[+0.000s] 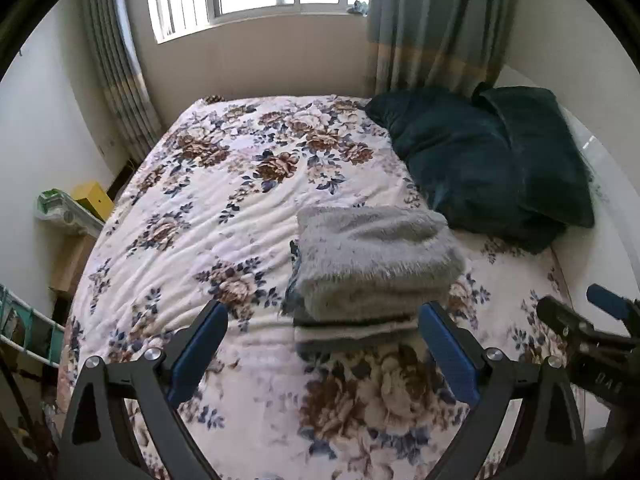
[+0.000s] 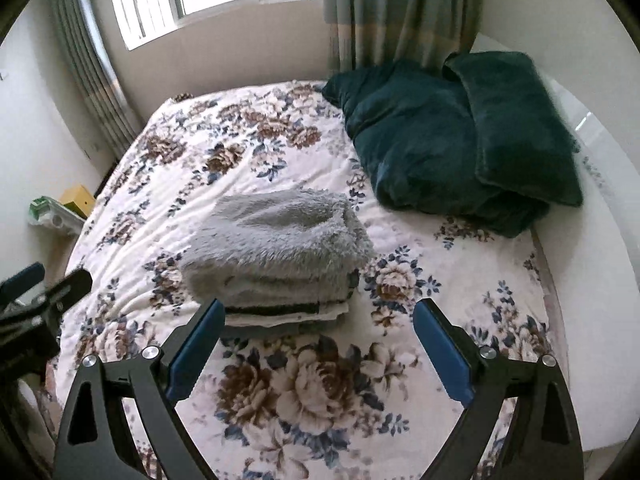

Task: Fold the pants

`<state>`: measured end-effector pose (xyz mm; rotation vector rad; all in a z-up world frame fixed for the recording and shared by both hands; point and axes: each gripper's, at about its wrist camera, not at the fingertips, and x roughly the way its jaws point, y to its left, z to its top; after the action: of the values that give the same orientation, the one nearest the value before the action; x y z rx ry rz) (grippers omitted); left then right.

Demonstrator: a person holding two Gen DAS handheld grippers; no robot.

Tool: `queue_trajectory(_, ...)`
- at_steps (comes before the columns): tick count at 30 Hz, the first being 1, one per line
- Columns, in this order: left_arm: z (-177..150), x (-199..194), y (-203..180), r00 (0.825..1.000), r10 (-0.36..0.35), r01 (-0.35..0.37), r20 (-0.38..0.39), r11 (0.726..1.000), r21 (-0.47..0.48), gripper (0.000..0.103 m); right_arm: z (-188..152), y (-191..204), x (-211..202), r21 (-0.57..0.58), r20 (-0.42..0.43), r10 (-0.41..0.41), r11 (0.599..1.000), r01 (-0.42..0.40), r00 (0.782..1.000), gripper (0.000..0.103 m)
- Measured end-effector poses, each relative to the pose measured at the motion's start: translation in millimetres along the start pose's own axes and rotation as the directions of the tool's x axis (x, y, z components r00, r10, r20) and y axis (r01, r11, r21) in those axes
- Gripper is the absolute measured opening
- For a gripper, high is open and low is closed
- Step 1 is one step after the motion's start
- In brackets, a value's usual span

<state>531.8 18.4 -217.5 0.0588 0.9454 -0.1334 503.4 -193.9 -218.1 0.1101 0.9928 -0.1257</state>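
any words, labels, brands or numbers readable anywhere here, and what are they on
None can be read for certain.
Pale embossed marks on the right gripper body, seen at the edge of the left wrist view: blurred and upside down, not readable.
Yellow box beside the bed: no print visible.
Green and white package next to it: too small and blurred.
Folded grey pants: no tag showing.

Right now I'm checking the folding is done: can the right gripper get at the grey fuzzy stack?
Probably yes. The right gripper is open, the folded stack lies just ahead on the bedspread, nothing between.
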Motion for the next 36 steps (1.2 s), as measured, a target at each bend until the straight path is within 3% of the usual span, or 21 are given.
queue_trajectory(14,-99,-179,7,0.990,0.001,-0.005,0.141,1.000,0.023,0.098,-132,15,-217,0.046,0.161,-0.021,0.999,0.014,0.987,0.097)
queue_trajectory(22,-145,-257,3,0.985,0.023,-0.024,0.174,1.000,0.005,0.098,-192,11,-319,0.020,0.229,0.009,1.000,-0.014,0.973,0.097)
queue_trajectory(31,-185,-323,-7,0.970,0.072,-0.066,0.231,0.997,-0.034,0.098,-229,10,-401,-0.054,0.280,0.041,0.998,-0.026,0.959,0.098)
queue_trajectory(36,-196,-339,-12,0.966,0.073,-0.065,0.246,0.997,-0.040,0.098,-241,11,-420,-0.074,0.281,0.063,0.996,-0.044,0.958,0.098)
